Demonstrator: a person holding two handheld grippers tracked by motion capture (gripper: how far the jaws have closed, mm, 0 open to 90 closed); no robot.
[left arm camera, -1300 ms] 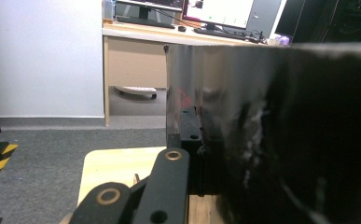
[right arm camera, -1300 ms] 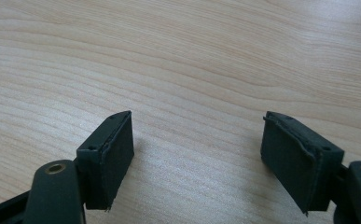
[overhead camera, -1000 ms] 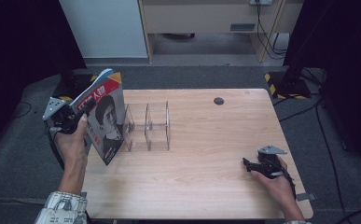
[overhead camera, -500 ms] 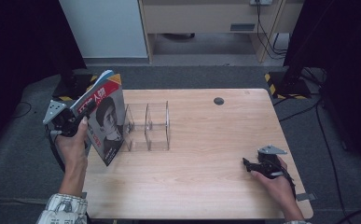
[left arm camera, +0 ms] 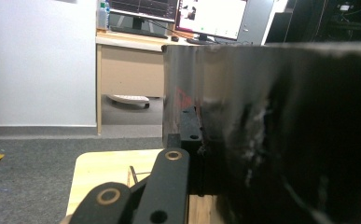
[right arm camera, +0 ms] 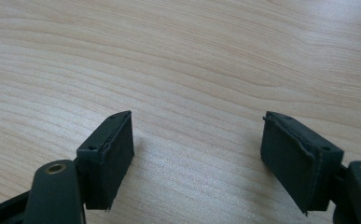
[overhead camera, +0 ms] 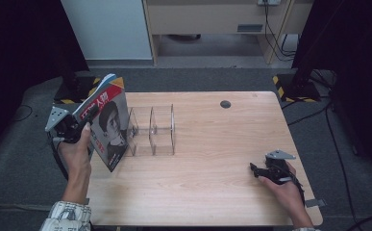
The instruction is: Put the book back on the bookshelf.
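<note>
A magazine (overhead camera: 107,122) with a face on its cover stands tilted over the table's left edge, held up by my left gripper (overhead camera: 90,114), which is shut on its top edge. In the left gripper view the glossy dark cover (left arm camera: 285,140) rises at the right, with the left gripper (left arm camera: 199,135) clamped on its edge. Just right of the magazine a clear acrylic rack (overhead camera: 152,130) with several upright dividers stands on the table. My right gripper (overhead camera: 256,171) lies near the table's right front corner; in its own view the right gripper (right arm camera: 197,149) is open, with bare wood between its pads.
The wooden table (overhead camera: 212,144) has a small round black cap (overhead camera: 225,104) at the back right. Grey carpet surrounds it, with a white panel (overhead camera: 106,29) and a desk beyond the far edge.
</note>
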